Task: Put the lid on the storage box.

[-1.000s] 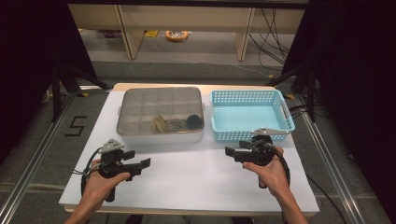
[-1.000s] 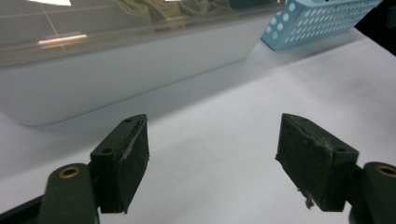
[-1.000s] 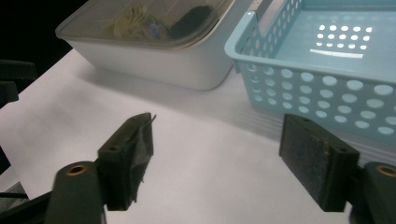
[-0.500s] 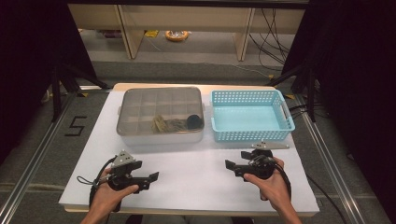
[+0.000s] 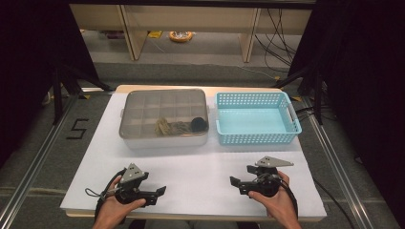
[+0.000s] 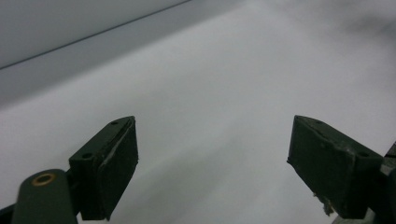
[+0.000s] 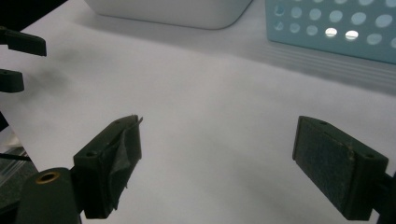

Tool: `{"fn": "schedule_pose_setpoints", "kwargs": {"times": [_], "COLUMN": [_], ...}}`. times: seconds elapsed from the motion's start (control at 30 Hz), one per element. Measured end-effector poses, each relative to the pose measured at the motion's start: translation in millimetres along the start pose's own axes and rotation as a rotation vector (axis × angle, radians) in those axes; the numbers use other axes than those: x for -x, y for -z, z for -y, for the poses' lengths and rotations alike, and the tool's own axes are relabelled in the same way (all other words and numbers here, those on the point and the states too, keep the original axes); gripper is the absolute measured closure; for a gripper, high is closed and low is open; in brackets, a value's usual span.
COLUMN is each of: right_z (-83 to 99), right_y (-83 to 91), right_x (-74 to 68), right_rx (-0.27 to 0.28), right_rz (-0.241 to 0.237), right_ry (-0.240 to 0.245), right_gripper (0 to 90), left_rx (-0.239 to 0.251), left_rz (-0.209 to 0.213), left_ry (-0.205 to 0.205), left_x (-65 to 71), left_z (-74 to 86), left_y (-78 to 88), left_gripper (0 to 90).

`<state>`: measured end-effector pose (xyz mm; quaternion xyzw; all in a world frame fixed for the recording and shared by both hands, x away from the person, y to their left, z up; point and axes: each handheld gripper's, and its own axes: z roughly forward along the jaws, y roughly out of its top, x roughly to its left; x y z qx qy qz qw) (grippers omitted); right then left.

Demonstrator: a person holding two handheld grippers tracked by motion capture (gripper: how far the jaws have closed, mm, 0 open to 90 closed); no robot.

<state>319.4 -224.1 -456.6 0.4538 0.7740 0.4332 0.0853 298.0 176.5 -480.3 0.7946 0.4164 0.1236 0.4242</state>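
1. White table top (image 5: pixel 200 167), biggest surface; grey floor around it, a black "5" mark (image 5: pixel 78 129) on the floor to the left
2. Lidded clear box (image 5: pixel 165 116) on the far left half of the table, compartments inside, a tan bundle and a dark round item in its near row; what they are, cannot tell
3. Turquoise basket (image 5: pixel 258 138) just right of the box, perforated walls, nothing seen inside; its holed wall also shows top right in the right gripper view
4. Right gripper (image 5: pixel 241 177) in the person's right hand (image 5: pixel 274 200), low over the near right part of the table, pointing left toward the centre; jaws released and wide, left jaw just finished opening too, bare table between the pads
5. Left gripper (image 5: pixel 160 193) in the left hand (image 5: pixel 112 212), near left edge of the table, pointing right; jaws spread wide, just been opening, nothing between them
6. Both grippers well apart from box and basket, tips facing each other across bare white table
7. Cables trail from each gripper toward the near table edge
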Motion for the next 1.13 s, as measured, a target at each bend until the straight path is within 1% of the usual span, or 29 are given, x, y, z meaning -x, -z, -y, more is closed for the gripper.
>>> {"fn": "schedule_pose_setpoints", "kwargs": {"times": [0.03, 0.07, 0.1, 0.13, 0.17, 0.2, 0.23, 0.27, 0.3, 0.33, 0.37, 0.4, 0.43, 0.47, 0.5, 0.53, 0.57, 0.6, 0.63, 0.67, 0.7, 0.73, 0.77, 0.8, 0.93, 0.97, 1.07, 1.1, 1.13], "right_z": [4.3, 6.6, 9.0, 11.7, 14.4, 17.3, 19.1, 19.1, 23.6, 23.6, 28.2, 30.2, 32.3, 34.1, 35.8, 36.7, 38.0, 38.8, 39.6, 40.6, 40.7, 40.7, 41.5, 41.6, 42.0, 42.1, 42.3, 42.8, 43.0], "right_y": [-0.7, -0.7, -0.8, -1.7, -3.0, -3.3, -4.3, -4.3, -4.6, -4.6, -4.7, -4.9, -5.0, -5.1, -3.8, -4.3, -4.3, -4.2, -4.6, -5.4, -5.1, -5.1, -6.2, -6.4, -6.9, -6.7, -7.0, -7.8, -7.8], "right_x": [0.1, 0.4, -0.4, -0.6, -1.7, -5.9, -3.4, -3.4, -6.3, -6.3, -10.6, -10.4, -11.6, -13.2, -17.6, -15.4, -16.4, -15.9, -15.6, -16.1, -15.5, -15.5, -14.7, -14.6, -13.4, -13.4, -12.7, -10.8, -10.9], "right_rx": [0.007, 0.004, -0.003, -0.008, -0.012, -0.029, -0.033, -0.033, -0.055, -0.055, -0.078, -0.086, -0.094, -0.096, -0.120, -0.111, -0.114, -0.116, -0.116, -0.119, -0.123, -0.123, -0.118, -0.120, -0.120, -0.122, -0.123, -0.119, -0.117], "right_rz": [-0.012, -0.011, -0.004, -0.003, 0.007, 0.012, 0.008, 0.008, 0.007, 0.007, -0.002, 0.005, 0.005, 0.000, 0.005, 0.017, 0.020, 0.025, 0.025, 0.014, 0.029, 0.029, 0.026, 0.029, 0.038, 0.048, 0.050, 0.049, 0.052], "right_ry": [0.002, 0.001, 0.001, 0.010, 0.015, -0.016, 0.033, 0.033, 0.034, 0.034, 0.011, 0.033, 0.041, 0.045, 0.014, 0.068, 0.069, 0.089, 0.092, 0.076, 0.090, 0.090, 0.099, 0.100, 0.115, 0.107, 0.106, 0.124, 0.123], "right_gripper": [16.3, 16.3, 16.3, 16.3, 16.3, 16.3, 16.3, 16.3, 16.3, 16.3, 16.3, 16.3, 16.3, 16.3, 16.3, 16.3, 16.3, 16.3, 16.3, 16.3, 16.3, 16.3, 16.3, 16.3, 16.3, 16.3, 16.3, 16.3, 16.3], "left_rx": [0.002, 0.002, -0.023, -0.030, -0.044, -0.042, -0.036, -0.036, -0.045, -0.045, -0.057, -0.057, -0.064, -0.065, -0.065, -0.072, -0.073, -0.077, -0.074, -0.071, -0.059, -0.059, -0.060, -0.071, -0.071, -0.070, -0.078, -0.076, -0.089], "left_rz": [-0.011, -0.011, -0.013, -0.009, -0.002, -0.005, -0.015, -0.015, -0.012, -0.012, -0.014, -0.014, 0.003, -0.005, -0.005, -0.001, -0.002, -0.009, -0.012, -0.010, 0.014, 0.014, -0.009, -0.010, -0.010, -0.012, -0.019, -0.022, -0.017], "left_ry": [-0.002, -0.002, -0.024, -0.028, -0.054, -0.058, -0.063, -0.063, -0.078, -0.078, -0.089, -0.089, -0.100, -0.102, -0.102, -0.104, -0.106, -0.112, -0.109, -0.100, -0.073, -0.073, -0.094, -0.101, -0.097, -0.095, -0.100, -0.095, -0.115], "left_x": [3.5, 3.5, 4.0, 5.6, 7.7, 9.5, 10.9, 10.9, 11.9, 11.9, 13.2, 13.2, 14.4, 14.8, 14.8, 15.1, 14.8, 14.1, 14.1, 14.3, 15.2, 15.2, 14.0, 13.3, 13.7, 13.7, 12.5, 12.3, 10.5], "left_z": [3.6, 3.6, 5.1, 7.2, 10.2, 11.5, 12.3, 12.3, 12.9, 12.9, 13.6, 13.6, 14.1, 14.5, 14.5, 14.6, 14.8, 14.9, 15.0, 15.0, 15.6, 15.6, 14.8, 14.7, 15.3, 15.4, 15.6, 15.6, 15.1], "left_y": [-2.0, -2.0, -1.2, -2.0, -2.7, -3.2, -4.0, -4.0, -3.1, -3.1, -3.5, -3.5, -4.5, -5.6, -5.6, -6.9, -7.2, -7.2, -7.5, -7.5, -9.2, -9.2, -7.9, -7.2, -8.7, -9.1, -9.0, -9.2, -8.4], "left_gripper": [15.3, 15.3, 15.3, 15.3, 15.3, 15.3, 15.3, 15.3, 15.3, 15.3, 15.3, 15.3, 15.3, 15.4, 15.4, 15.5, 15.4, 15.4, 15.4, 15.4, 15.4, 15.4, 15.4, 15.4, 15.4, 15.4, 15.4, 15.4, 15.4]}}
